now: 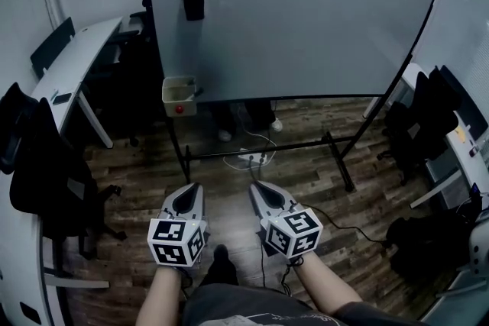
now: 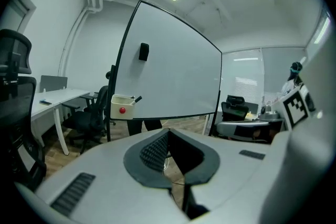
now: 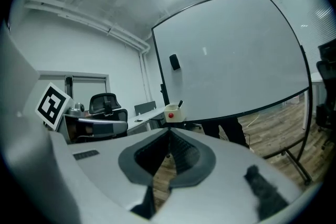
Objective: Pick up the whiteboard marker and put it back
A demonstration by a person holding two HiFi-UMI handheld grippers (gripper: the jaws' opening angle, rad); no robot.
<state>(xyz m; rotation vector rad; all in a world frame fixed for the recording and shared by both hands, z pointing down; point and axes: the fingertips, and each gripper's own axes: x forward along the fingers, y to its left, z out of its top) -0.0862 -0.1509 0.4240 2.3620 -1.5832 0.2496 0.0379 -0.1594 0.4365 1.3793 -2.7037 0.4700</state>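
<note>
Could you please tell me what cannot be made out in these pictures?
- Marker: all views; only its top shows, the cream box wall hides the rest.
- Box contents: head view; too small and dim.
- Person behind the whiteboard: head view; only legs show below the board.
- Black block on the board: too small to identify.

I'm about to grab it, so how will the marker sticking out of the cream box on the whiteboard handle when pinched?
The marker looks thin and stiff, probably light. Only its dark end clears the cream box, so a pinch there may slip. If round, it would likely roll if dropped.
</note>
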